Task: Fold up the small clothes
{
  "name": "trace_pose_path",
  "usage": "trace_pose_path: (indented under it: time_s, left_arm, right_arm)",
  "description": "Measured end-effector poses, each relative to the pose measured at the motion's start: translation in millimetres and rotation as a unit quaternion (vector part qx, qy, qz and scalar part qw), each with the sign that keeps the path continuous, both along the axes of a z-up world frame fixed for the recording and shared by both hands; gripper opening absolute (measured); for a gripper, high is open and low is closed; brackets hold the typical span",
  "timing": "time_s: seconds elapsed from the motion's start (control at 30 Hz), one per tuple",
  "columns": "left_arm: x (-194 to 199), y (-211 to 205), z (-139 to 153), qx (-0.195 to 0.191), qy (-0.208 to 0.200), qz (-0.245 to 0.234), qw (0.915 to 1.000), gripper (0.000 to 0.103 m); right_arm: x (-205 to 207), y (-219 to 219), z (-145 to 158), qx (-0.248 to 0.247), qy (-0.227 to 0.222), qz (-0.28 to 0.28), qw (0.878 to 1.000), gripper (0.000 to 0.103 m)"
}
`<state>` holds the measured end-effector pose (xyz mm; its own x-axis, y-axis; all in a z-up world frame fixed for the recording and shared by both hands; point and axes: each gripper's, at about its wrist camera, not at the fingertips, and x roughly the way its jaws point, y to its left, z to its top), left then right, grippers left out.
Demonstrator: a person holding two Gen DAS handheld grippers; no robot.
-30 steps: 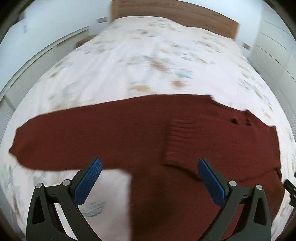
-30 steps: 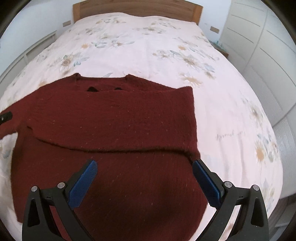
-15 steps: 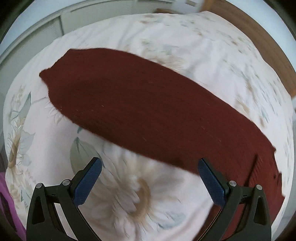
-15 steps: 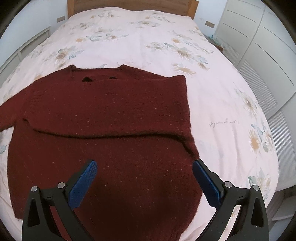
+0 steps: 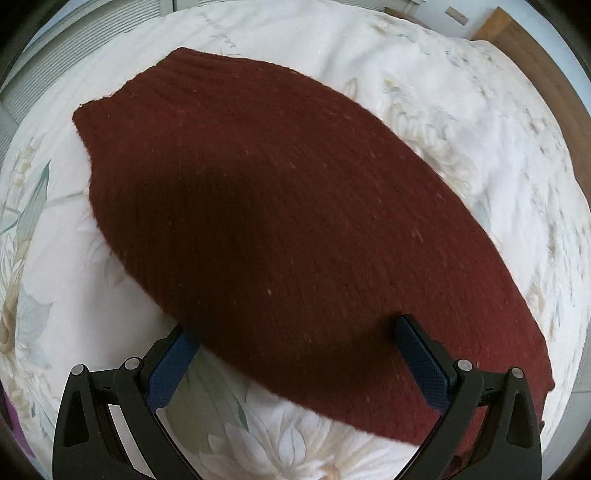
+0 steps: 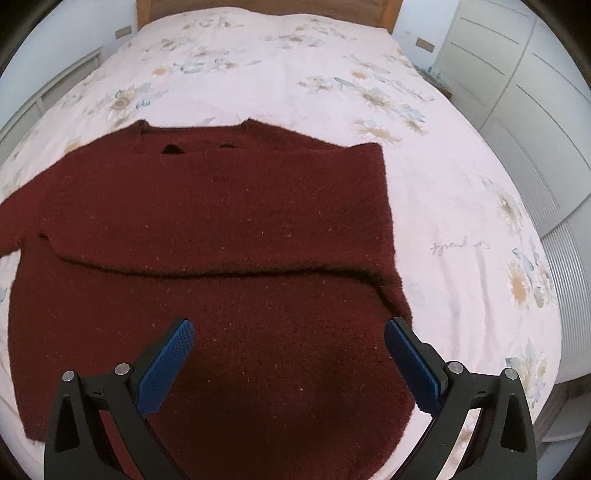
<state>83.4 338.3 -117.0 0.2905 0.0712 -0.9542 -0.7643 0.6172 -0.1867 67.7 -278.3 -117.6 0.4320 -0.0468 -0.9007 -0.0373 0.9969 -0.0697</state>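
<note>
A dark red knit sweater (image 6: pixel 221 266) lies flat on the bed, neckline toward the headboard, with its right sleeve folded across the chest. Its left sleeve (image 5: pixel 280 221) stretches out to the side and fills the left wrist view, cuff at the far upper left. My left gripper (image 5: pixel 295 354) hovers open just above that sleeve, one blue pad on each side of its width. Over the sweater's lower body my right gripper (image 6: pixel 288 350) stands open, with nothing between its fingers.
The bed (image 6: pixel 461 184) has a white floral cover and a wooden headboard (image 6: pixel 258 7) at the far end. White wardrobe doors (image 6: pixel 535 92) line the right side. The bed's edge drops off at the right.
My left gripper has swung left from the sweater's body and come down close along the outstretched sleeve. My right gripper has pulled back a little over the lower body.
</note>
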Motion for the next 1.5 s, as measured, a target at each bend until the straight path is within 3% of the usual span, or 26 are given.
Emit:
trace_pose_path:
  time_s: [0.1, 0.13, 0.17, 0.2, 0.27, 0.3, 0.4, 0.53, 0.7, 0.97, 1.07, 1.23, 1.5]
  left_arm:
    - [-3, 2, 2, 0.007, -0.007, -0.007, 0.9999, 0.100]
    - [-4, 0, 4, 0.016, -0.010, -0.019, 0.9996, 0.091]
    - [-6, -3, 8, 0.030, -0.009, -0.031, 0.9990, 0.071]
    - [-6, -4, 10, 0.041, -0.007, -0.038, 0.9984, 0.061]
    - [-12, -9, 20, 0.061, -0.013, -0.053, 0.9966, 0.021]
    - [-15, -10, 23, 0.060, -0.021, -0.060, 0.9962, 0.015]
    - [-18, -17, 36, 0.065, -0.035, -0.084, 0.9937, 0.011]
    - [-19, -50, 62, 0.114, -0.038, -0.143, 0.9824, 0.011]
    - [-22, -103, 89, 0.131, -0.043, -0.207, 0.9685, 0.010]
    - [-2, -238, 123, 0.125, -0.080, -0.315, 0.9373, 0.009]
    - [16, -289, 116, 0.120, -0.084, -0.350, 0.9251, 0.008]
    - [51, -364, 103, 0.137, -0.087, -0.411, 0.8969, 0.008]
    - [81, -442, 74, 0.133, -0.080, -0.482, 0.8626, 0.008]
  right_arm:
    - [1, 2, -2, -0.001, 0.001, 0.001, 1.000, 0.102]
    - [2, 2, -3, 0.000, 0.001, 0.001, 1.000, 0.102]
    - [2, 2, -4, 0.001, 0.002, 0.001, 1.000, 0.102]
    - [3, 2, -4, 0.001, 0.002, 0.001, 1.000, 0.102]
    - [4, 3, -6, 0.002, 0.003, 0.002, 1.000, 0.102]
    - [4, 3, -6, 0.002, 0.003, 0.003, 1.000, 0.102]
    - [4, 3, -6, 0.006, 0.000, 0.005, 1.000, 0.102]
    - [2, 1, -6, 0.013, -0.003, 0.005, 1.000, 0.102]
    - [2, -1, -5, 0.032, -0.010, 0.000, 0.999, 0.102]
    - [8, -12, 4, 0.042, -0.026, 0.006, 0.999, 0.102]
    - [11, -21, 12, 0.036, -0.034, 0.003, 0.999, 0.102]
    - [14, -44, 22, 0.034, -0.037, -0.008, 0.999, 0.102]
    - [14, -77, 29, 0.035, -0.045, -0.028, 0.998, 0.102]
